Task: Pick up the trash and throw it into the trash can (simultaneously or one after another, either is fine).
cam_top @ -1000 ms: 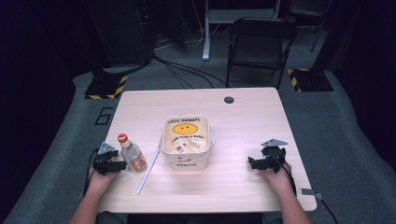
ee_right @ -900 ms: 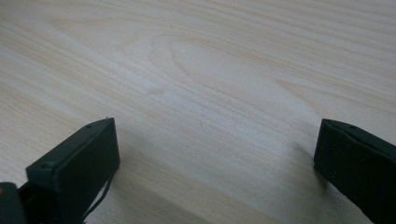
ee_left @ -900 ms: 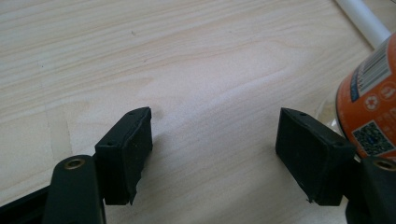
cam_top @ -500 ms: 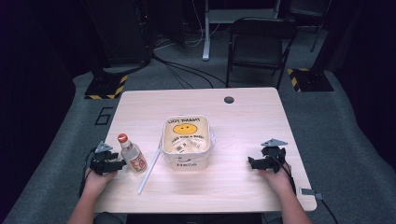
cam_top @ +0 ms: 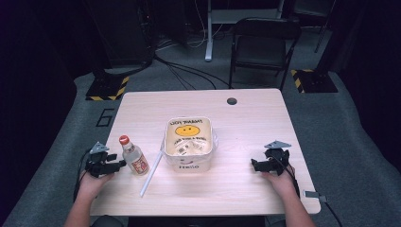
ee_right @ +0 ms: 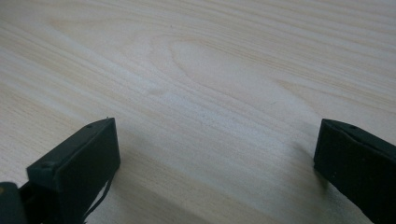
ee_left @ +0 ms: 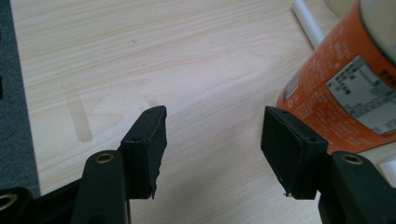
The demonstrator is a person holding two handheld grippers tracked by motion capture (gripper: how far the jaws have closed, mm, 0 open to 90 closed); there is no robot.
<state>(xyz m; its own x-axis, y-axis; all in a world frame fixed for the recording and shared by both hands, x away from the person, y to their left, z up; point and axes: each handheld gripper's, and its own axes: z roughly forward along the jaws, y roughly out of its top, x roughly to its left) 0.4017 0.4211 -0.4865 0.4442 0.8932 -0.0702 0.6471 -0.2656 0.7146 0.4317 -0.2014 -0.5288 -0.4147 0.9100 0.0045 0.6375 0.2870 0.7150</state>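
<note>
A small clear bottle (cam_top: 134, 158) with a red cap and an orange label (ee_left: 345, 88) stands at the front left of the wooden table (cam_top: 246, 123). My left gripper (cam_top: 121, 164) (ee_left: 212, 140) points at it from the left. Its jaws have just been closing, but they are still apart with only bare wood between them; the bottle stands just outside one jaw. A white straw (cam_top: 151, 172) (ee_left: 308, 25) lies beside the bottle. My right gripper (cam_top: 254, 164) (ee_right: 215, 158) rests open at the front right, over bare wood.
A white square container (cam_top: 189, 165) with a yellow smiley face stands in the middle of the table, small packets inside. A round cable hole (cam_top: 231, 101) is near the far edge. Beyond the table stand a folding chair (cam_top: 265, 42) and dark equipment.
My left hand has drifted slightly left and lifted a little beside the bottle. The right hand, the bottle, the straw and the container have kept their places.
</note>
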